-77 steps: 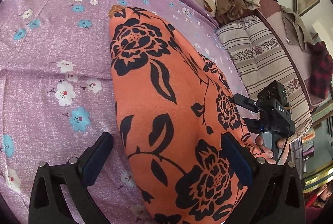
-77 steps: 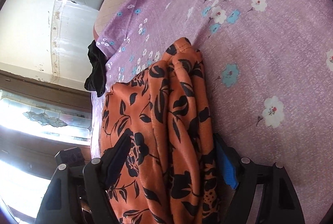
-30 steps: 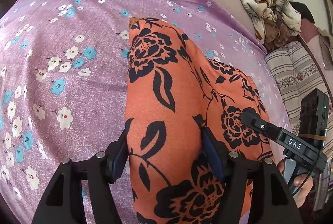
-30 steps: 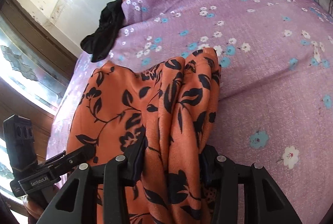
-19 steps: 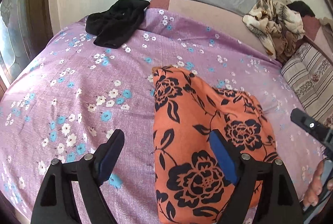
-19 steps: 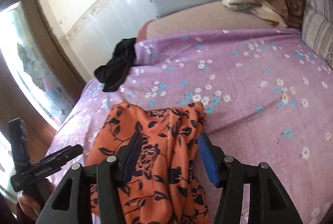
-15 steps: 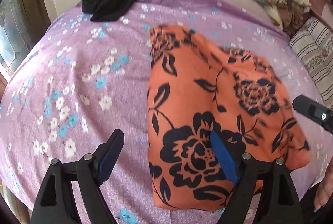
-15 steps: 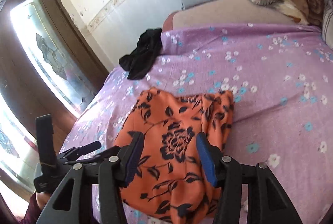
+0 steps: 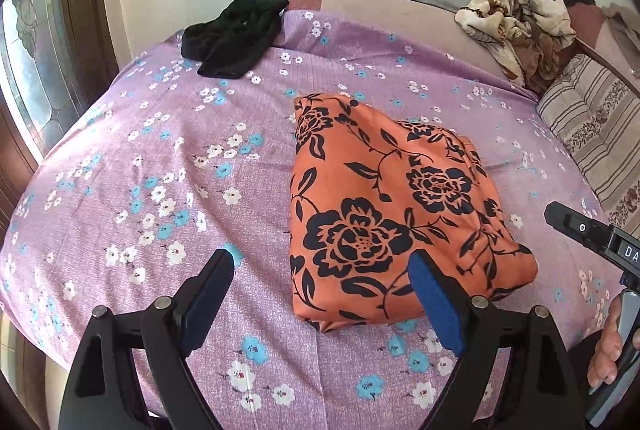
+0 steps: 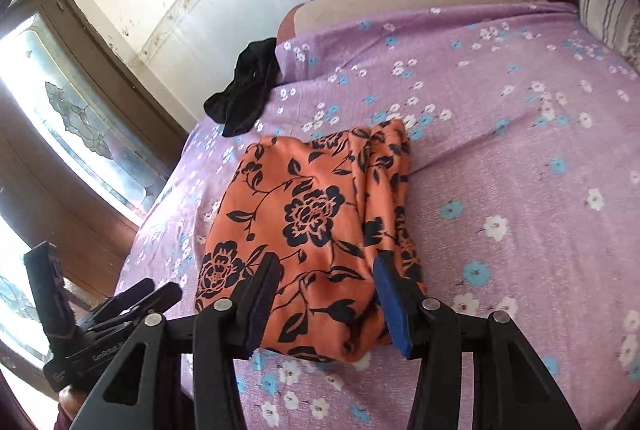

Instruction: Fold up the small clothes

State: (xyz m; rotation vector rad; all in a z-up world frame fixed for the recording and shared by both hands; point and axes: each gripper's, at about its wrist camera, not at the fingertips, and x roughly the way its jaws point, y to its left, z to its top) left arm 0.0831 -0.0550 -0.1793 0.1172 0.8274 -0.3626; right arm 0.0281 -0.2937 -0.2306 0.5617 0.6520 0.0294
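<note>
Orange floral garment [image 9: 384, 214] folded on the purple bedsheet [image 9: 160, 190], nothing gripped.
Left gripper [image 9: 332, 294] and right gripper [image 10: 326, 292] both spread wide; I'd square the bunched right edge, then go for the black garment [image 9: 236, 40].

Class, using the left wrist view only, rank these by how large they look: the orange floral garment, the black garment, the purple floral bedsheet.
1. purple floral bedsheet, covering most of the view.
2. orange floral garment.
3. black garment, though it lies farther from the camera, so its true size is unsure.

Left gripper [image 9: 320, 290] and right gripper [image 10: 326, 290] both hover with fingers spread.
</note>
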